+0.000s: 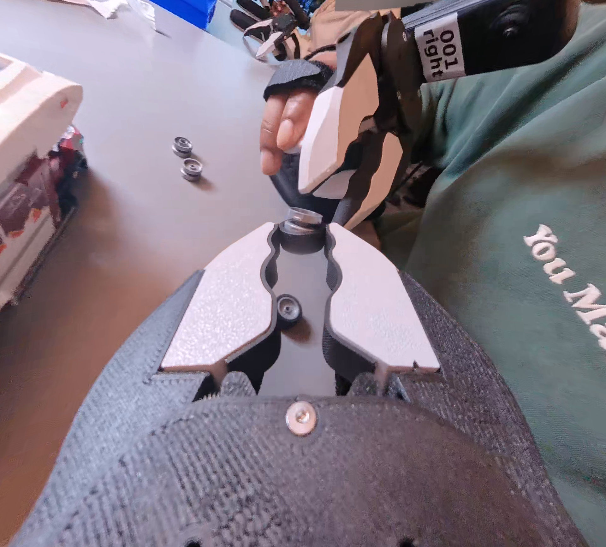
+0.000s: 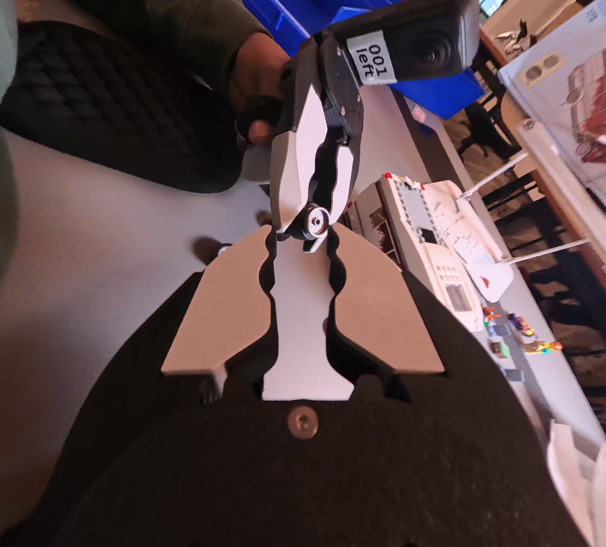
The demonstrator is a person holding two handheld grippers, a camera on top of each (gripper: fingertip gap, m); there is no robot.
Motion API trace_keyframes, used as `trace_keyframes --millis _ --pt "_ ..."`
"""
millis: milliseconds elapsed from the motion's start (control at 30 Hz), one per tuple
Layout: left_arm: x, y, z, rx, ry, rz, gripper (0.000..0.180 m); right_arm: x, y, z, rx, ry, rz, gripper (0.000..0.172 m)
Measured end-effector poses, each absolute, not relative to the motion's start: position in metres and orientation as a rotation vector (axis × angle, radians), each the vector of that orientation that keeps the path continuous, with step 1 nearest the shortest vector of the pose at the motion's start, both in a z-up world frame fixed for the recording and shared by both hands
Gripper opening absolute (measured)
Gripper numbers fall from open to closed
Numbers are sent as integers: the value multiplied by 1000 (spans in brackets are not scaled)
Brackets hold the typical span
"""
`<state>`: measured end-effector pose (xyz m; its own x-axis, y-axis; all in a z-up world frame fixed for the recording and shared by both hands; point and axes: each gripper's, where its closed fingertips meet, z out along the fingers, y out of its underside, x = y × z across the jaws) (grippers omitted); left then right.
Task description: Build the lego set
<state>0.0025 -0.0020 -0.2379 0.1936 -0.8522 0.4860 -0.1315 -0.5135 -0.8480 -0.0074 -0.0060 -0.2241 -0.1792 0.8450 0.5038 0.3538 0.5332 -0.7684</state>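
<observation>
You hold a small black rubber toy wheel with a silver plastic hub, pressed between your left gripper's fingertips above the grey desk, hub facing your open right gripper, just beside it.

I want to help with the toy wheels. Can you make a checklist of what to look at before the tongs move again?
1. Left tongs squeezing the small black wheel with the silver hub: ok, it sits between both tips.
2. Wheel off the table: ok, it is lifted.
3. Right tongs holding nothing: ok, the tips stand apart with only table showing between them.
4. Right tongs clear of the left ones: not ok, the tips are very close, right by the hub.
5. Spare wheels: ok, two lie together on the table, one more below the left tongs.
6. White toy brick model out of the way: ok, off to the side.
</observation>
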Motion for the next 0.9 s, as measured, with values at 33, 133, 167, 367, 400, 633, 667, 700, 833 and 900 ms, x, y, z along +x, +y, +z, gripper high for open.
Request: trace_keyframes --millis 33,133,167,367,400,633,667,700,833,900 --pt "4 -5 -237 -1803 926 -1394 26 -6 -8 -222 -973 -1771 596 30" --pt "10 -13 -228 -1784 897 -1522 26 -1 -14 -217 -911 -1816 579 33" --pt "12 -17 -222 -1766 875 -1597 26 1 -16 -218 -895 -1845 566 34" --pt "25 -26 -213 -1738 824 -1698 26 0 -27 -213 -784 -1847 525 31" --pt "27 -28 -215 -1749 833 -1691 26 0 -28 -214 -779 -1849 516 27" --pt "29 -35 -219 -1822 847 -1639 25 3 -34 -218 -843 -1784 599 24" --pt "29 -36 -221 -1833 845 -1643 25 4 -35 -220 -845 -1789 598 23" --pt "29 -37 -223 -1841 850 -1649 25 4 -36 -222 -853 -1794 613 22" --pt "29 -39 -226 -1847 937 -1542 18 2 -45 -232 -911 -1797 728 17" --pt "28 -35 -227 -1843 977 -1424 19 1 -42 -231 -940 -1765 779 17"
